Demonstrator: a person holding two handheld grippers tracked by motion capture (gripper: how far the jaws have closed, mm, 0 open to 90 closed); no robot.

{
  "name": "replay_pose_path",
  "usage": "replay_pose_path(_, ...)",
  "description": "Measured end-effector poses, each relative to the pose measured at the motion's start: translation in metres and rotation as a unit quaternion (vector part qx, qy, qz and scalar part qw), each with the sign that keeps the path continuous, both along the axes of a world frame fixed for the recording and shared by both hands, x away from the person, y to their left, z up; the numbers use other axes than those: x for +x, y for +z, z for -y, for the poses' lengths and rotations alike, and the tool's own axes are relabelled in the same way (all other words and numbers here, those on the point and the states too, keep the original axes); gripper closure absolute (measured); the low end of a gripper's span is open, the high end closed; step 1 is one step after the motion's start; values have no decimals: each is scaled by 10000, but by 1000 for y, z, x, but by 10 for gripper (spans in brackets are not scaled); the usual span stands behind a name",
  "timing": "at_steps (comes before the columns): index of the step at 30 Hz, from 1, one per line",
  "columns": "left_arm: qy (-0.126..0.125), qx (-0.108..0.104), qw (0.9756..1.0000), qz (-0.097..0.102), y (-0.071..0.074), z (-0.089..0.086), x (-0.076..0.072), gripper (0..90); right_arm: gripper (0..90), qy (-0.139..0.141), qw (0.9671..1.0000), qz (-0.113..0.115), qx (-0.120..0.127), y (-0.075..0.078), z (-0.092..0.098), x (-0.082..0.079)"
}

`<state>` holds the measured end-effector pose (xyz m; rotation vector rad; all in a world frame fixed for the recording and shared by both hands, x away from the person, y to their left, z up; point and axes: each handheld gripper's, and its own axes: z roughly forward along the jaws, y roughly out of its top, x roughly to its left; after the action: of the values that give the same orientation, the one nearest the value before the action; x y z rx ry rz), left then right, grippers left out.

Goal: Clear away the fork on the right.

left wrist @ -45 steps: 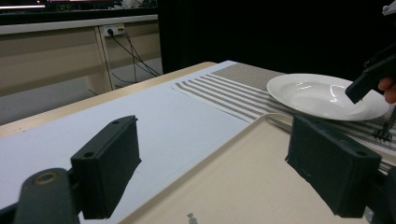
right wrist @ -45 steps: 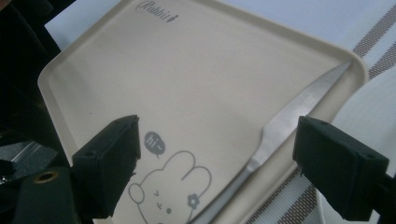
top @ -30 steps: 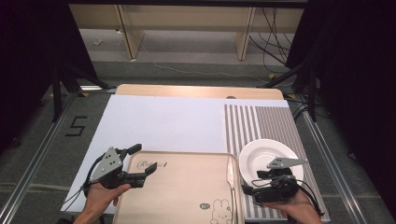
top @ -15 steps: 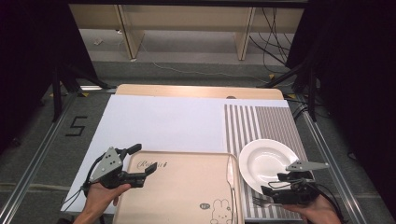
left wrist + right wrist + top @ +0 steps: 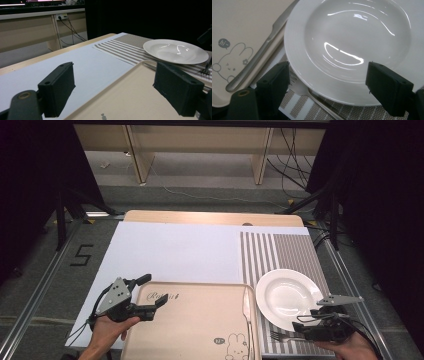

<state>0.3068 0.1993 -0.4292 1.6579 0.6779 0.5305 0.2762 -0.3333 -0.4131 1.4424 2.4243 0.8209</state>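
Observation:
A beige tray (image 5: 195,325) with a rabbit print lies at the table's near edge. A knife (image 5: 246,306) rests along its right rim. To its right a white plate (image 5: 289,296) sits on a striped placemat (image 5: 280,252), with a fork (image 5: 282,337) just in front of it. My left gripper (image 5: 154,290) hovers open over the tray's left far corner (image 5: 140,97). My right gripper (image 5: 312,327) is open near the plate's front right rim. In the right gripper view its jaws straddle the plate's (image 5: 352,37) near edge and the fork's tines (image 5: 298,86), gripping nothing.
A white sheet (image 5: 175,250) covers the table's left and middle. The wooden far edge (image 5: 210,217) shows beyond it. Rails run along both sides of the table, and cables lie on the floor behind it.
My right gripper has drawn back from over the plate's near rim toward the person and to the right. The left gripper has stayed put.

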Motion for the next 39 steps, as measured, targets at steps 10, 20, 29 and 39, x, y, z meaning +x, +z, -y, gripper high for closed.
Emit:
replay_pose_path(10,-26,-38,10000,29,0,0,0,162,225,-506,9979,-362,-167,-3,12,-6)
replay_pose_path(20,-14,32,10000,19,0,0,1,162,250,-315,9975,-401,-483,-10,25,-5)
replay_pose_path(29,-1,11,10000,11,0,0,0,162,260,-373,9959,-712,-421,-14,25,-8)
replay_pose_path(39,6,21,10000,13,0,0,1,162,301,-187,9941,-941,-501,-26,19,-5)
